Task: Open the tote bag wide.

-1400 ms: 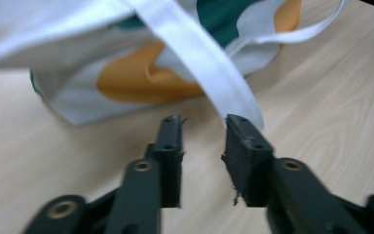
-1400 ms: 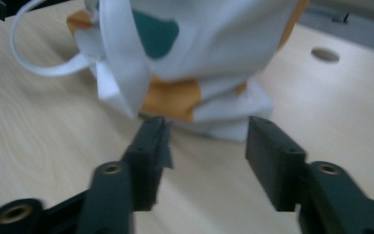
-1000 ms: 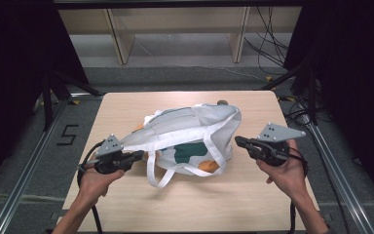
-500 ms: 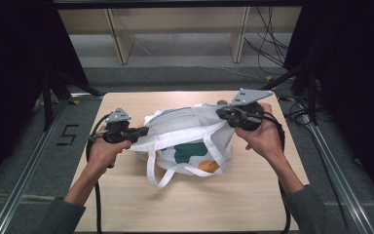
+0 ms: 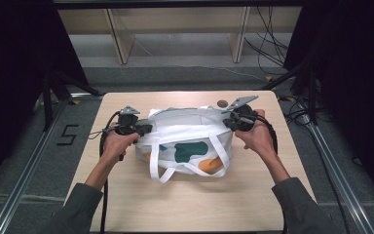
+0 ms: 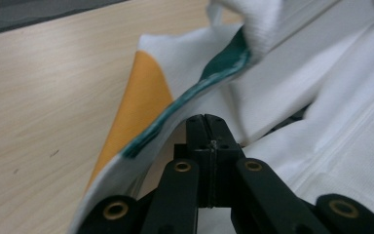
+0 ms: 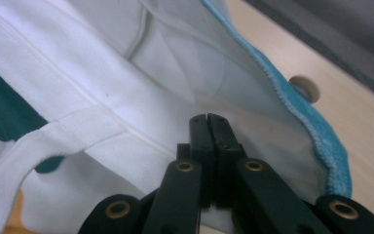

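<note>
The white tote bag [image 5: 187,141] sits mid-worktop [image 5: 126,204]; left gripper [image 5: 143,129] and right gripper [image 5: 228,121], both repositioned since earlier, have jaws pressed together, pinching its opposite ends.

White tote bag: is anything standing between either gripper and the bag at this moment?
Nothing visible does. The left gripper is at the left edge of the white tote bag and the right gripper is at its right edge. Both gripper views show the jaws pressed together right against the white fabric, though an actual pinch on the cloth cannot be confirmed.

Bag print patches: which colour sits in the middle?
The dark green patch on the white bag; the orange patch lies low, toward the right hand-held gripper.
</note>
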`<action>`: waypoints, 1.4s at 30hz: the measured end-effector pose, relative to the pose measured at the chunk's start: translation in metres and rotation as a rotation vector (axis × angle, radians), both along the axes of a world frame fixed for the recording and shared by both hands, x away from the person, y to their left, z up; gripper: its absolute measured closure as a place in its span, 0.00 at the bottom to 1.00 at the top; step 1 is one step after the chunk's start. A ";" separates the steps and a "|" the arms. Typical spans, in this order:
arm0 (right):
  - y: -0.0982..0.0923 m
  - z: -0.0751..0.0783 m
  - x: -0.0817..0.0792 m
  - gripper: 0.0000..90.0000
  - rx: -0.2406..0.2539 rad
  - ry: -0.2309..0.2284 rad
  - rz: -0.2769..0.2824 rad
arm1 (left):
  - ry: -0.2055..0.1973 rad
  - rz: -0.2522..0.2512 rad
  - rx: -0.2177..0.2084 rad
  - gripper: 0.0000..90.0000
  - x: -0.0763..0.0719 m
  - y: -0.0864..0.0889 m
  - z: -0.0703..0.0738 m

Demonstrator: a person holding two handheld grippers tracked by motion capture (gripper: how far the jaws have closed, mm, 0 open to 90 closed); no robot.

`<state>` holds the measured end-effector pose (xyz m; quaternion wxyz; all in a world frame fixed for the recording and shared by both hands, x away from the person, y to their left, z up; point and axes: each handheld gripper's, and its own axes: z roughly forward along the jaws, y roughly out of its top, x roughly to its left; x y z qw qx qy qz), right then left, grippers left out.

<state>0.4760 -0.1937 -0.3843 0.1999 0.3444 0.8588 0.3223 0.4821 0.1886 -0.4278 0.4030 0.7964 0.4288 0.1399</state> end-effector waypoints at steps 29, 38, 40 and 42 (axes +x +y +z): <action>0.053 -0.024 0.026 1.00 0.068 0.106 0.079 | 0.029 -0.111 0.070 0.99 0.016 -0.054 0.014; 0.047 -0.048 -0.034 1.00 -0.014 0.258 0.298 | 0.086 0.005 0.151 0.99 0.058 -0.056 0.005; 0.050 -0.067 -0.048 1.00 -0.039 0.281 0.303 | 0.122 0.027 0.123 0.99 0.062 -0.056 -0.003; 0.051 -0.078 -0.055 1.00 -0.049 0.275 0.309 | 0.091 0.016 0.143 0.99 0.058 -0.060 -0.003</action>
